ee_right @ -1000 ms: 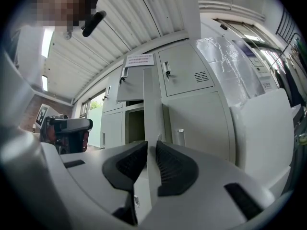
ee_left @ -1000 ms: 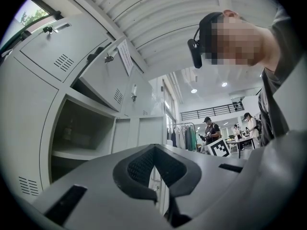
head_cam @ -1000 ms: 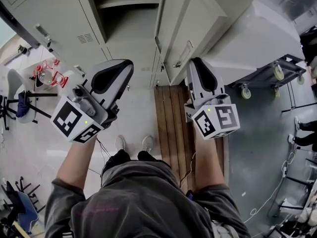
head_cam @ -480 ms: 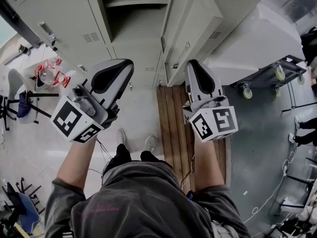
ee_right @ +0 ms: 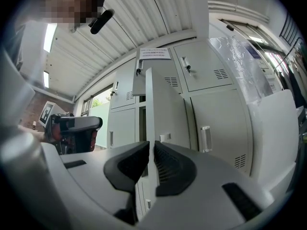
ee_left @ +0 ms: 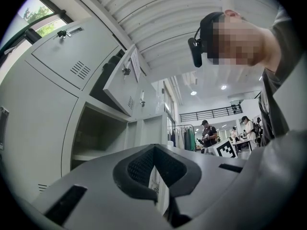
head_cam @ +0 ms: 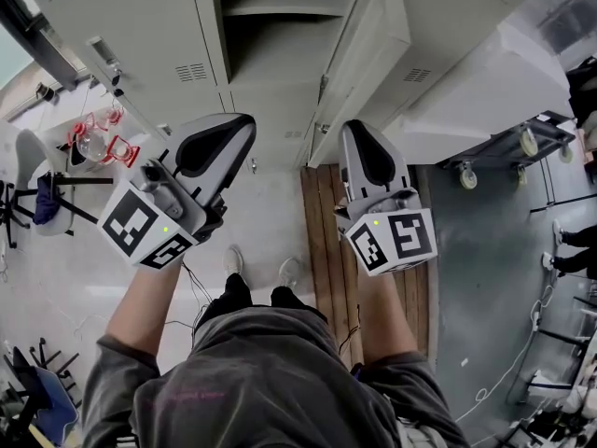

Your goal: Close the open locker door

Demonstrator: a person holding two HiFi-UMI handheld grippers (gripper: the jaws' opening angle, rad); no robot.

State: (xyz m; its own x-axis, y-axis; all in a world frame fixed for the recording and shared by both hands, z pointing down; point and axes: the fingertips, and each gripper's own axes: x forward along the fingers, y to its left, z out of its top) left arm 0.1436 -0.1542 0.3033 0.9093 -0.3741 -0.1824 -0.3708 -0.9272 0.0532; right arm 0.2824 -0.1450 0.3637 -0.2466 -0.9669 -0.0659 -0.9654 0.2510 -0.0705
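Facing a bank of pale grey sheet-metal lockers (head_cam: 121, 35), the person holds up two grippers side by side.

Left gripper (head_cam: 231, 127) (ee_left: 154, 150): smooth white moulded shell with black ribbed pads. Its fingertips are pressed together and pinch nothing.

Right gripper (head_cam: 357, 136) (ee_right: 149, 148): same build, with the pads drawn in to a hairline slit and nothing between them.

The tall open locker door (head_cam: 368, 54) is flat painted steel with a folded rim. It stands swung out toward the person, just right of the dark open compartment (head_cam: 270, 63) (ee_left: 96, 138) and its flat metal shelf (head_cam: 270, 6).

In the right gripper view the door (ee_right: 149, 104) appears edge-on. Its thin free edge lines up with the slit between the pads, on the far side of the tips; whether it touches them cannot be told.

Right of the door are closed lockers with a bright bar handle (ee_right: 205, 139) and louvred vents (ee_right: 241, 161).

Below the right gripper lies a brown slatted wooden board (head_cam: 326, 222). Farther right, a bulky white block (head_cam: 466, 82) rests on a black wheeled trolley (head_cam: 508, 143), close to the door's outer face.

Open pale floor lies between the lockers and the person's white shoes (head_cam: 233, 261), and the left gripper sits well apart from the door.
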